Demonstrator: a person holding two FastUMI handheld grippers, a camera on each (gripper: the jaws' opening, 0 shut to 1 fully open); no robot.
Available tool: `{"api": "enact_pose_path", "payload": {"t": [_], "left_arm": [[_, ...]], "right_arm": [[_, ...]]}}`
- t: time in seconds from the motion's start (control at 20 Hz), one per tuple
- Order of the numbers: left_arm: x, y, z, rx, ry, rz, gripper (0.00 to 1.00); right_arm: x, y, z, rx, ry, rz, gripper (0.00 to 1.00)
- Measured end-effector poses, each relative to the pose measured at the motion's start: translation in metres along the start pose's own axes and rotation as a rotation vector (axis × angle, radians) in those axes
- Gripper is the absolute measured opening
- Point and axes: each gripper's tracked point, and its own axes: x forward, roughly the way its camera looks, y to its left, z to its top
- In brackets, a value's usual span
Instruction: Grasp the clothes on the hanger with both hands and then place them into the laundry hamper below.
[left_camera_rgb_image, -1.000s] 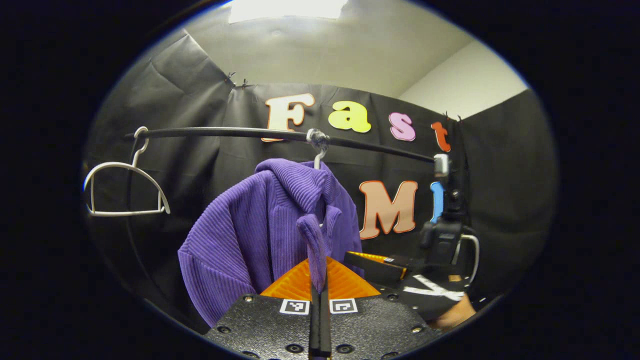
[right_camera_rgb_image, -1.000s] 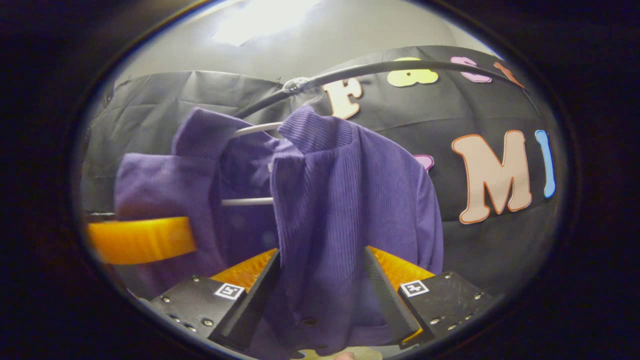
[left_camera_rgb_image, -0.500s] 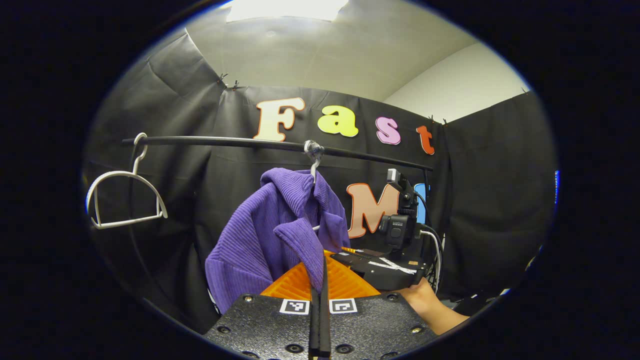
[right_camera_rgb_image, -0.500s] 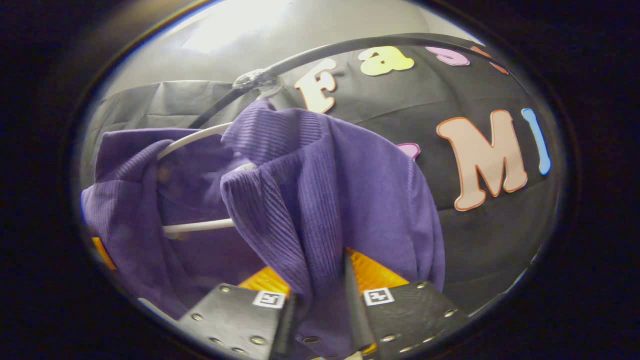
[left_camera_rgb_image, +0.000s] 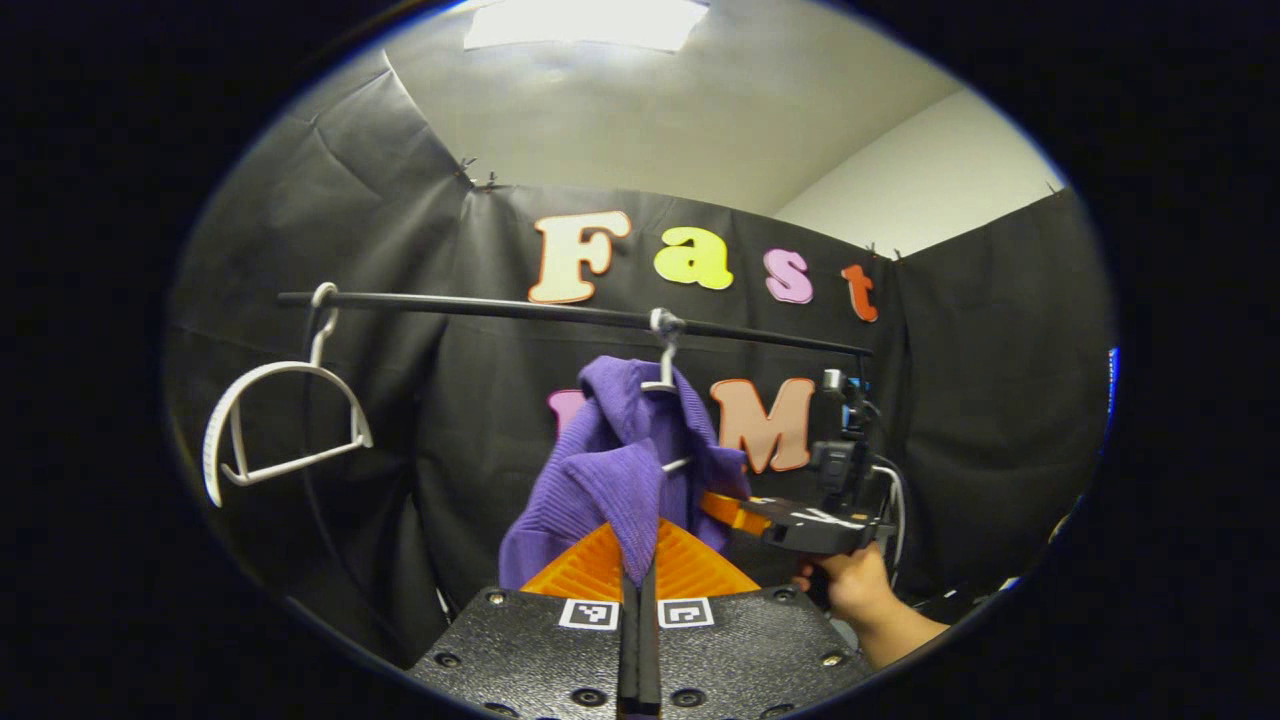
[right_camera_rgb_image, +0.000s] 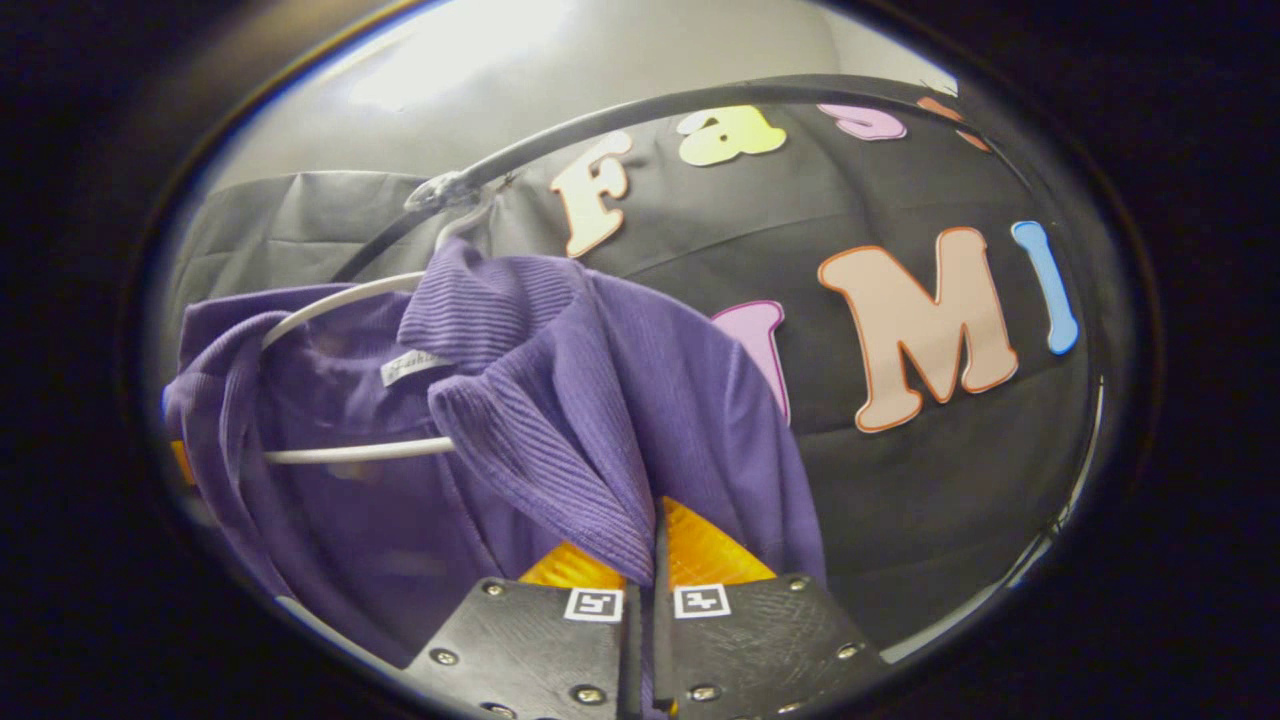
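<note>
A purple ribbed sweater (left_camera_rgb_image: 610, 470) hangs on a white hanger (left_camera_rgb_image: 663, 368) from the black rail (left_camera_rgb_image: 520, 310). My left gripper (left_camera_rgb_image: 638, 590) is shut on a fold of the sweater's front edge, which stretches toward me. In the right gripper view the same sweater (right_camera_rgb_image: 560, 420) drapes over the white hanger (right_camera_rgb_image: 340, 300), and my right gripper (right_camera_rgb_image: 648, 590) is shut on its other front edge. The left gripper view also has the right gripper (left_camera_rgb_image: 800, 525) farther off at the sweater's right side, held by a hand (left_camera_rgb_image: 850, 590).
An empty white hanger (left_camera_rgb_image: 280, 430) hangs at the rail's left end. Black cloth walls close the booth behind and on both sides. The rail (right_camera_rgb_image: 640, 120) arcs overhead in the right gripper view.
The right gripper's fingers closed onto the sweater's front edge. The left gripper pulled back from the rail with its fold, so the sweater looks smaller and stretched.
</note>
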Motion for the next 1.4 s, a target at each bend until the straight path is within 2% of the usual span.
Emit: {"api": "enact_pose_path", "payload": {"t": [0.15,0.35,0.45,0.55,0.7,0.8,0.9,1.05,1.25,1.4], "left_arm": [[-0.002,0.022,0.010,0.026,-0.014,0.034,0.00],[-0.001,0.063,0.028,0.149,-0.089,0.203,0.02],[0.002,0.066,0.028,0.175,-0.091,0.214,0.00],[0.005,0.080,0.037,0.204,-0.114,0.258,0.00],[0.009,0.101,0.052,0.256,-0.167,0.344,0.00],[0.015,0.108,0.052,0.263,-0.170,0.360,0.00],[0.020,0.115,0.056,0.270,-0.179,0.376,0.01],[0.027,0.141,0.065,0.287,-0.194,0.439,0.00],[0.042,0.154,0.070,0.281,-0.194,0.447,0.00],[0.054,0.153,0.066,0.274,-0.186,0.431,0.00]], "right_arm": [[-0.005,-0.027,0.020,-0.043,-0.040,-0.090,0.05],[-0.005,-0.051,0.040,-0.108,-0.105,-0.241,0.05],[-0.006,-0.060,0.049,-0.150,-0.130,-0.312,0.05],[-0.007,-0.066,0.059,-0.164,-0.166,-0.356,0.04],[0.003,-0.075,0.073,-0.123,-0.201,-0.390,0.05],[0.009,-0.078,0.081,-0.112,-0.214,-0.393,0.05],[0.014,-0.087,0.090,-0.147,-0.230,-0.422,0.05],[0.024,-0.097,0.107,-0.193,-0.249,-0.452,0.05],[0.035,-0.105,0.128,-0.226,-0.294,-0.462,0.04],[0.049,-0.114,0.129,-0.199,-0.291,-0.453,0.05]]}}
